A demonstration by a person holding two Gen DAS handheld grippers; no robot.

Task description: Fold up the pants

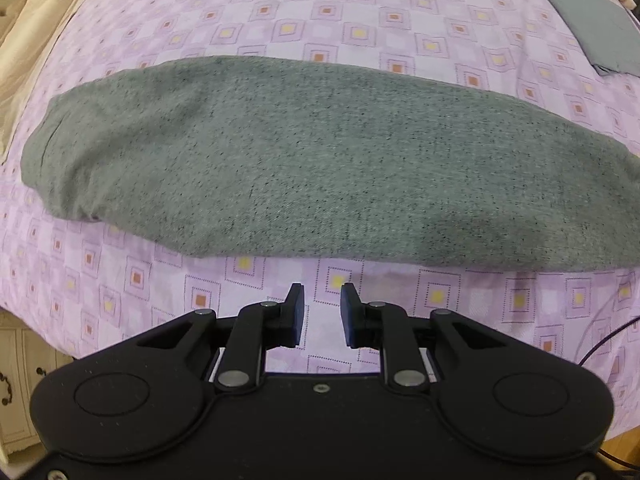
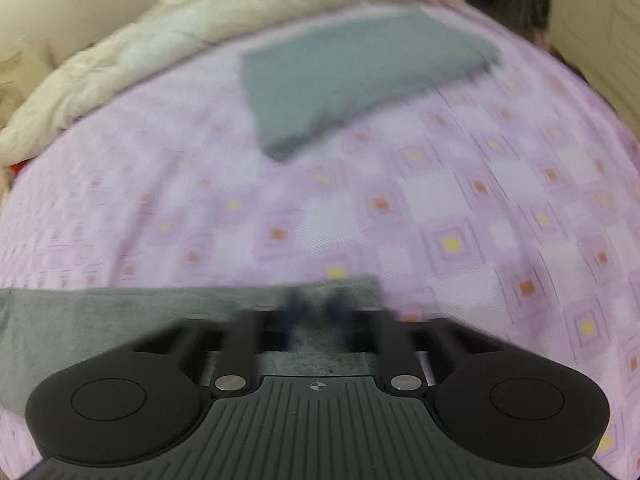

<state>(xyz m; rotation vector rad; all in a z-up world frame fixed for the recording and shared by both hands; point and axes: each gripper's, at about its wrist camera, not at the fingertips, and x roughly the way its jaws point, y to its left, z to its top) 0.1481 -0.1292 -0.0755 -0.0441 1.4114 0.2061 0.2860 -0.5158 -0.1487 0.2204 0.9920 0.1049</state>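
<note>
One lengthwise fold looks done: grey pants (image 1: 304, 160) lie as a long band across the pink bedspread (image 1: 360, 12). Left gripper (image 1: 322, 312) hovers near their near edge, jaws narrowly apart, empty. Right gripper (image 2: 316, 312) blurred over the pants' right end, grip unclear. Crosswise folds remain.

A bare strip of pink patterned bedspread (image 1: 280, 280) lies between the left gripper (image 1: 322, 304) and the near edge of the grey pants (image 1: 320, 168), giving room to pass. Farther back, open bedspread runs to a folded grey cloth (image 2: 352, 80) and a cream quilt (image 2: 160, 52). The blurred right gripper (image 2: 316, 312) seems to hang over the pants' end.
</note>
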